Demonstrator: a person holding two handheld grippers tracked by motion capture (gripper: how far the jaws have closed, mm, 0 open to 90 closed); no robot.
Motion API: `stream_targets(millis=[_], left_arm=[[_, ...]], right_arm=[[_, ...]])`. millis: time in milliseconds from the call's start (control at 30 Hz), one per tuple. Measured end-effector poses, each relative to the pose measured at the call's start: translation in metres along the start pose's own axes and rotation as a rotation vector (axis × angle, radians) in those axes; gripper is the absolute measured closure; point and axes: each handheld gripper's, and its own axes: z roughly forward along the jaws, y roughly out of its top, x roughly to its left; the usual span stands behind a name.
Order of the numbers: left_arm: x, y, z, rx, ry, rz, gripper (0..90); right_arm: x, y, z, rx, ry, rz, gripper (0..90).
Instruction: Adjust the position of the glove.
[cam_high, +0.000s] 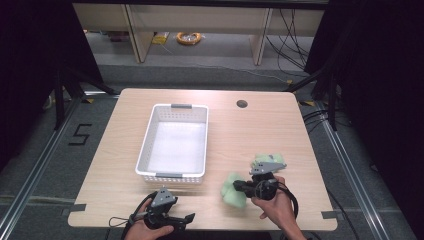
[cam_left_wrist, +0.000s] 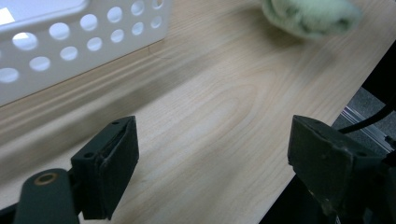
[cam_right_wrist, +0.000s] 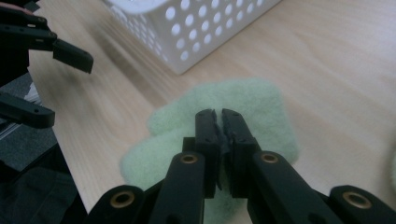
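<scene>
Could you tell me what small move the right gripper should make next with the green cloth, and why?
Probably carry it toward the white basket: the right gripper is shut on the green cloth, which hangs short of the basket's near wall.

Table brightly lit from above, surroundings dark; green cloth motion-blurred (gripper views soft)

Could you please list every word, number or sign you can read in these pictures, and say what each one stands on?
"5": a dark figure marked on the grey floor, left of the table.
No lettering can be made out on the white basket, the green cloth or either gripper.
</scene>
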Motion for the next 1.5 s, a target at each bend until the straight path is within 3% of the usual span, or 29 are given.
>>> stream_targets(millis=[100, 133, 167, 200, 233, 267, 333, 400, 467, 500, 533, 567, 633, 700, 733, 767, 833, 867, 900, 933, 967, 1033, 1133, 1267, 1333, 1367, 1400, 1467, 1500], left_arm=[[-0.004, 0.001, 0.003, -0.019, -0.001, 0.011, 16.2], [-0.005, 0.002, 0.002, -0.008, -0.012, 0.021, 16.4], [-0.008, 0.002, 0.004, -0.037, -0.011, -0.004, 16.5], [-0.008, 0.004, 0.003, -0.018, -0.026, 0.014, 16.8], [-0.01, 0.004, 0.005, -0.047, -0.021, 0.022, 18.4], [-0.013, 0.005, 0.006, -0.042, -0.03, 0.011, 18.4], [-0.015, 0.007, 0.009, -0.029, -0.038, 0.049, 20.8], [-0.024, 0.009, 0.016, -0.033, -0.06, 0.041, 22.5], [-0.028, 0.011, 0.02, -0.022, -0.069, 0.087, 24.3], [-0.031, 0.013, 0.022, -0.025, -0.079, 0.094, 25.3], [-0.035, 0.014, 0.024, -0.013, -0.089, 0.087, 25.8], [-0.036, 0.016, 0.026, -0.022, -0.081, 0.12, 26.3], [-0.041, 0.018, 0.03, -0.027, -0.091, 0.103, 29.8], [-0.044, 0.02, 0.032, -0.033, -0.097, 0.14, 30.6], [-0.047, 0.02, 0.034, -0.028, -0.092, 0.127, 31.1], [-0.047, 0.022, 0.035, -0.015, -0.09, 0.147, 33.0], [-0.051, 0.024, 0.038, -0.015, -0.096, 0.161, 33.8], [-0.051, 0.026, 0.039, -0.007, -0.092, 0.198, 34.1], [-0.054, 0.026, 0.042, -0.011, -0.088, 0.176, 35.3], [-0.055, 0.028, 0.043, -0.007, -0.083, 0.198, 35.3], [-0.058, 0.029, 0.047, -0.014, -0.091, 0.18, 37.2], [-0.061, 0.033, 0.05, -0.002, -0.084, 0.202, 41.6], [-0.066, 0.035, 0.057, -0.011, -0.089, 0.206, 43.2], [-0.069, 0.038, 0.066, 0.027, -0.049, 0.242, 47.7], [-0.071, 0.04, 0.069, 0.026, -0.039, 0.267, 50.9], [-0.072, 0.04, 0.07, 0.03, -0.026, 0.269, 56.3], [-0.071, 0.041, 0.071, 0.037, -0.014, 0.312, 56.3], [-0.071, 0.04, 0.072, 0.043, 0.008, 0.302, 64.4], [-0.07, 0.041, 0.073, 0.04, 0.008, 0.326, 68.5]], right_arm=[[0.0, -0.007, 0.009, 0.026, -0.005, 0.005, 86.1], [-0.001, -0.01, 0.014, 0.028, 0.018, 0.022, 86.0], [-0.001, -0.011, 0.015, 0.038, -0.003, 0.019, 85.9], [-0.002, -0.012, 0.017, 0.048, 0.009, 0.023, 85.9], [-0.002, -0.014, 0.02, 0.057, 0.002, 0.027, 85.7], [-0.002, -0.014, 0.02, 0.057, 0.002, 0.027, 85.7], [-0.003, -0.016, 0.023, 0.062, -0.005, 0.033, 85.3], [-0.004, -0.018, 0.025, 0.077, -0.004, 0.04, 84.2], [-0.004, -0.019, 0.027, 0.073, -0.002, 0.048, 81.8], [-0.004, -0.019, 0.028, 0.049, -0.001, 0.06, 79.1], [-0.004, -0.018, 0.025, 0.075, 0.011, 0.055, 76.1], [-0.004, -0.017, 0.024, 0.053, 0.002, 0.047, 72.7], [-0.006, -0.011, 0.012, 0.015, -0.026, 0.004, 67.7], [-0.006, -0.009, 0.008, 0.001, -0.022, 0.022, 67.6], [-0.01, -0.007, 0.004, -0.018, -0.034, 0.002, 66.8], [-0.019, -0.002, 0.001, -0.015, -0.075, -0.057, 66.7], [-0.022, -0.001, 0.001, -0.003, -0.087, -0.06, 66.7], [-0.025, 0.0, 0.002, 0.006, -0.083, -0.059, 66.7], [-0.029, 0.001, 0.007, 0.025, -0.08, -0.053, 66.8], [-0.029, 0.001, 0.007, 0.025, -0.08, -0.053, 66.8], [-0.031, 0.0, 0.012, 0.025, -0.077, -0.05, 66.8], [-0.034, 0.001, 0.02, 0.068, -0.065, -0.056, 67.4], [-0.035, 0.002, 0.025, 0.065, -0.056, -0.051, 67.4], [-0.038, 0.004, 0.031, 0.082, -0.044, -0.072, 67.4], [-0.039, 0.005, 0.033, 0.092, -0.037, -0.051, 67.4], [-0.04, 0.005, 0.035, 0.103, -0.027, -0.048, 69.4], [-0.04, 0.005, 0.035, 0.103, -0.027, -0.048, 69.4], [-0.04, 0.004, 0.038, 0.092, -0.024, -0.039, 72.4], [-0.04, 0.004, 0.038, 0.095, -0.013, -0.042, 75.2]])
